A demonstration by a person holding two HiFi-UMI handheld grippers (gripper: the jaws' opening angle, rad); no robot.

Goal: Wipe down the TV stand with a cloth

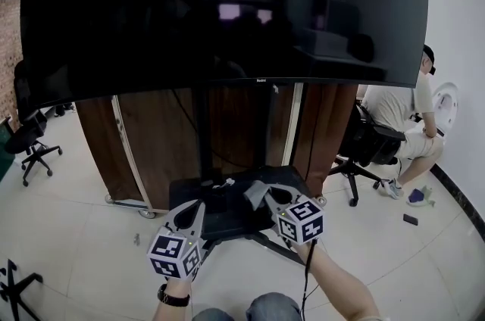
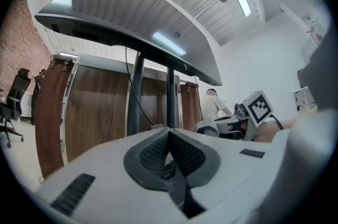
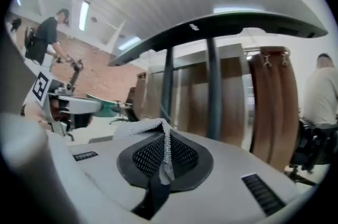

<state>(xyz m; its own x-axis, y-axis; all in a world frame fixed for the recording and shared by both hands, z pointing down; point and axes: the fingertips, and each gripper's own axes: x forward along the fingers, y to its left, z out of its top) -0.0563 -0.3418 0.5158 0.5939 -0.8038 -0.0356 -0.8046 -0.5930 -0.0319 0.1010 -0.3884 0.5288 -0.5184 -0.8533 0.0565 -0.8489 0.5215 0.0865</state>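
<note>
My right gripper (image 1: 268,195) is clamped on the grey cloth (image 3: 132,127), just over the near right of the TV stand (image 1: 231,215) base. My left gripper (image 2: 169,132) is closed and empty. I judge wiping barely begun, with the whole base left.

the pale tiled floor (image 1: 83,244) is occupied by the black tv stand base (image 1: 227,217); a wheeled wooden partition (image 1: 159,145) is set just behind that base, an office chair (image 1: 30,147) well to its left.

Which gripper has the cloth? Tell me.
The right gripper: the cloth is pinched between its shut jaws. The left gripper is shut too, with nothing between its jaws.
</note>
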